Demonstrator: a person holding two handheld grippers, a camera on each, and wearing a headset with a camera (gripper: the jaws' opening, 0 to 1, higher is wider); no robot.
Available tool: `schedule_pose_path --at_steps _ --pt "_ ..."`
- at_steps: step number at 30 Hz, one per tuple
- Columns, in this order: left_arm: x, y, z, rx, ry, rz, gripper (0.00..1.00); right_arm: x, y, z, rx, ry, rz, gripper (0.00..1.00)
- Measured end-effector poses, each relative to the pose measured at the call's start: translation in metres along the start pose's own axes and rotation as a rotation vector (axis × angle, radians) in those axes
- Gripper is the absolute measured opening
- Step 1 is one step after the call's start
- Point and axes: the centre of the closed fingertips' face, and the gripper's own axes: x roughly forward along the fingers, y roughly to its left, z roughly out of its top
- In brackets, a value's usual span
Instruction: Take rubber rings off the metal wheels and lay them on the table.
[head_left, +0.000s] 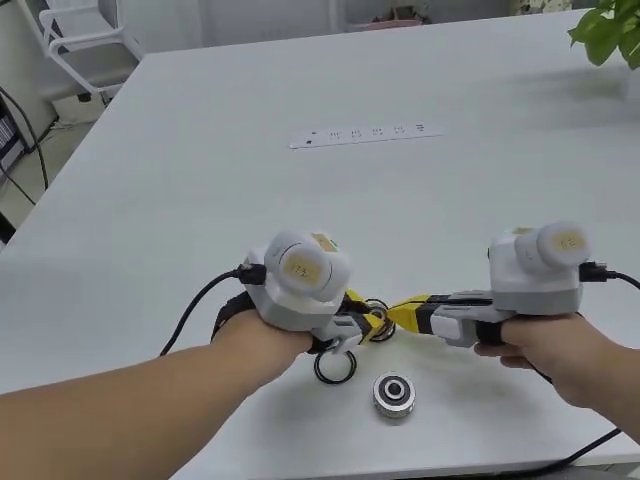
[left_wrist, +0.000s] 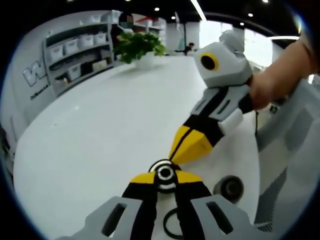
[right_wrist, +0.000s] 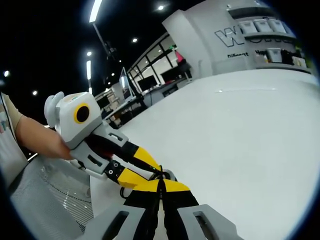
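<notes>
My left gripper (head_left: 362, 322) (left_wrist: 166, 179) is shut on a small metal wheel (head_left: 377, 320) (left_wrist: 165, 174), held just above the white table (head_left: 300, 200). From the right, my right gripper (head_left: 392, 316) (right_wrist: 160, 186) meets the wheel; its yellow jaws are pressed together on the thin black rubber ring (right_wrist: 161, 175) at the wheel's rim. A loose black rubber ring (head_left: 335, 367) (left_wrist: 170, 226) lies on the table below the left gripper. A second metal wheel (head_left: 394, 393) (left_wrist: 231, 187) lies flat near the table's front edge.
A flush socket strip (head_left: 365, 133) sits mid-table. A potted plant (head_left: 610, 30) (left_wrist: 137, 44) stands at the far right corner, and a white chair (head_left: 80, 40) beyond the far left. Cables trail from both grippers toward the near edge.
</notes>
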Motion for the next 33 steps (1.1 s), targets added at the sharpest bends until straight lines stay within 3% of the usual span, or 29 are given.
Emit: schedule_pose_path --at_steps 6,16,33 --pt "0.000 0.001 0.001 -0.033 0.002 -0.008 0.14 0.000 0.001 0.001 -0.001 -0.001 0.000 0.00" --pt "-0.011 -0.004 0.004 -0.015 -0.010 -0.025 0.17 -0.002 0.003 0.003 -0.008 -0.005 -0.002 0.00" --pt "-0.052 -0.010 0.016 -0.017 -0.080 -0.046 0.24 -0.008 0.018 0.014 -0.031 -0.018 0.018 0.00"
